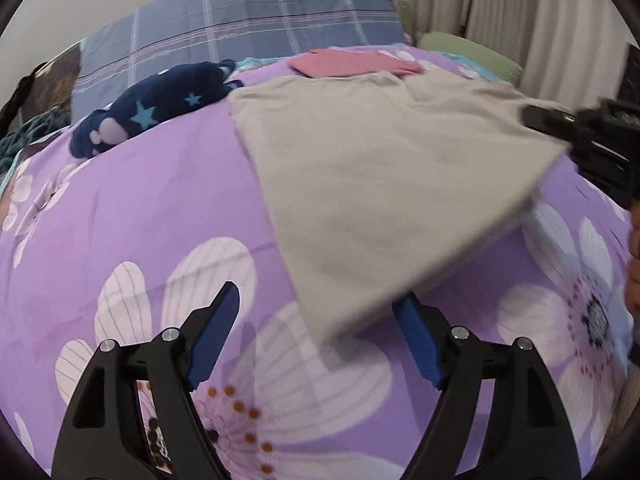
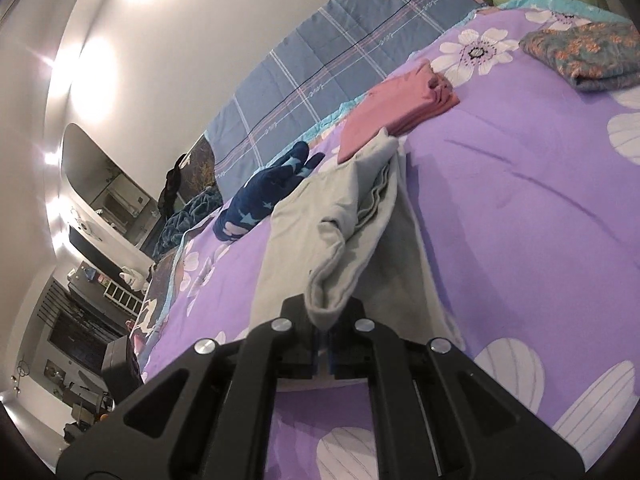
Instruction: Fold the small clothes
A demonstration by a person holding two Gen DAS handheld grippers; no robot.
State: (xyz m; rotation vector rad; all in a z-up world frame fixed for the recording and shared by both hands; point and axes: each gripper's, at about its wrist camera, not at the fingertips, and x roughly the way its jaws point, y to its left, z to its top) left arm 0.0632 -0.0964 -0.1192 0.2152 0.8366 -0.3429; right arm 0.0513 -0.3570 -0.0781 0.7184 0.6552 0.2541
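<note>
The grey garment (image 1: 360, 184) lies spread across the purple flowered bedcover (image 1: 120, 208), its near corner lifted off the bed and blurred above the gap between the left gripper's (image 1: 316, 320) blue pads (image 1: 212, 344). Those jaws stand wide apart and grip nothing — the cloth corner hangs over them without either pad pressing on it. At the right edge of the left wrist view the right gripper (image 1: 536, 118) pinches the far side edge of the same garment, raising it clear of the cover. In the right wrist view that gripper (image 2: 325, 328) is clamped tight on a bunched fold of the grey garment (image 2: 340, 240), which trails away from the jaws toward a folded pink garment (image 2: 400, 104) lying just beyond it on the bed. A dark blue item with pale stars (image 1: 160, 108) rests on the bedcover left of the grey cloth, near a blue checked quilt (image 1: 248, 24) along the wall. A folded floral cloth (image 2: 588, 56) sits farther up the bed, well apart from the grey piece — and a green pillow (image 1: 468, 52) shows beside the curtains (image 1: 520, 8)
</note>
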